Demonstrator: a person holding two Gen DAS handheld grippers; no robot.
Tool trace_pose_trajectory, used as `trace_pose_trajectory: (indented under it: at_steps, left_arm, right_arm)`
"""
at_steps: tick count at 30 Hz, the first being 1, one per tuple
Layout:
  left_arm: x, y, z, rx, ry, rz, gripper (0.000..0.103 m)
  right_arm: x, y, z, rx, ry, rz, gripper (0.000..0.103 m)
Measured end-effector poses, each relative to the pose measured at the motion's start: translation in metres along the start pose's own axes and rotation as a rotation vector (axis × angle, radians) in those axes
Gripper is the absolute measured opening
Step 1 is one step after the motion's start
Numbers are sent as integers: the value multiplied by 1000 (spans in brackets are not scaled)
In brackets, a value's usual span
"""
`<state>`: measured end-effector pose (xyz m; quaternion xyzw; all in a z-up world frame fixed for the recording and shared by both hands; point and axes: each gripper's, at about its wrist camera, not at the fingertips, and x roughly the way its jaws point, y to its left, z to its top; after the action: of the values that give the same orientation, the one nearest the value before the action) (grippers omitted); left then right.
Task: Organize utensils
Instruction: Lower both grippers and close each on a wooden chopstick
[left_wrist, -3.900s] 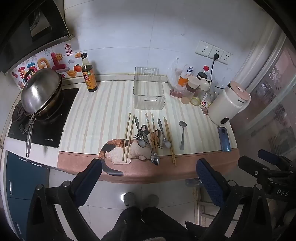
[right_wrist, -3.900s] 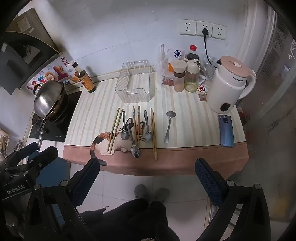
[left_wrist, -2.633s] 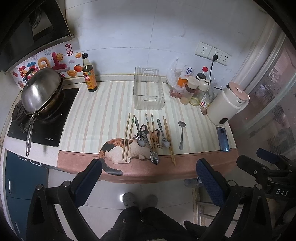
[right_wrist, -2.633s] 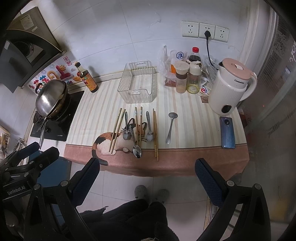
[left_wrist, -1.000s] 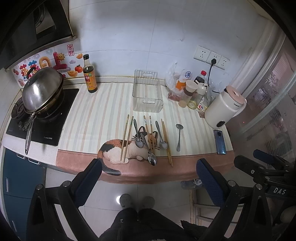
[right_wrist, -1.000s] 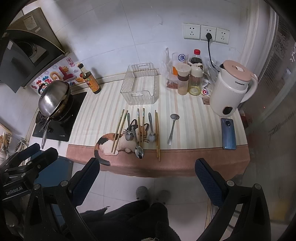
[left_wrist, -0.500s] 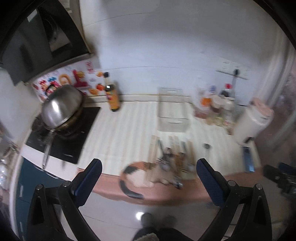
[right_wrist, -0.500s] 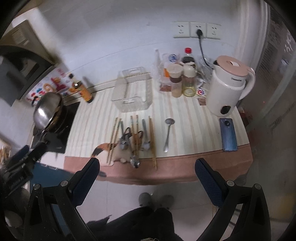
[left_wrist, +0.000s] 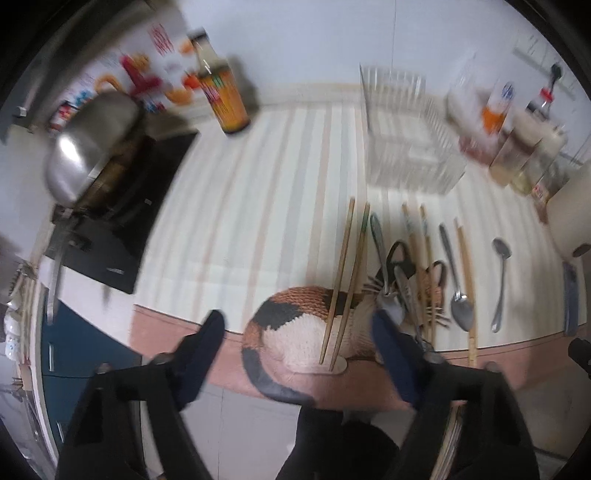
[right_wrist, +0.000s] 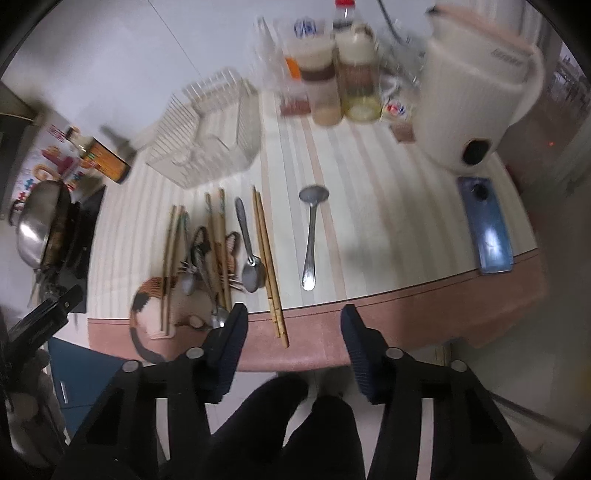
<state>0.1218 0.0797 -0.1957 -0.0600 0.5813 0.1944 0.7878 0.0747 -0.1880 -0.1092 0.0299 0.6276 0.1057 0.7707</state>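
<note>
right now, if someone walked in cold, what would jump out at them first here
The row of chopsticks and spoons laid across the cat-print mat at the counter's front edge draws the eye. Behind it stands a clear empty bin; a white kettle sits far right.

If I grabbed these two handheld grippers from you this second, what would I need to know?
Left gripper: open, empty, at the counter's near edge in front of the leftmost chopsticks.
Right gripper: open, empty, at the edge in front of the lone spoon and the rightmost chopsticks.
Utensils: all lie in a row on the striped mat; some spoons and chopsticks overlap on the cat picture.
Clear bin: behind the row; looks empty, though blurred.
Done: nothing yet.
Left: probably move every utensil into the bin.
</note>
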Motion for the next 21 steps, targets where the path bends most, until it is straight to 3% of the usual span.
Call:
trace_pose_trajectory:
  at_steps: [3, 8, 13, 16, 17, 20, 21]
  left_arm:
    - [43, -7, 13, 30, 71, -39, 57]
    - [104, -16, 29, 82, 188, -89, 57]
    - [144, -24, 39, 122, 248, -113, 56]
    - [155, -25, 40, 136, 272, -139, 34]
    - [155, -25, 41, 133, 265, -151, 31]
    - [151, -26, 40, 154, 245, -162, 12]
    - [149, -25, 39, 153, 246, -160, 11]
  right_arm:
    - [37, 6, 9, 14, 43, 2, 43]
    - [105, 17, 34, 35, 134, -5, 42]
    - [162, 29, 51, 27, 212, -43, 42]
    - [187, 33, 54, 24, 254, -66, 28]
    - [192, 33, 53, 20, 267, -65, 21]
    - [197, 35, 54, 15, 268, -52, 11]
    - [198, 36, 54, 8, 269, -51, 9]
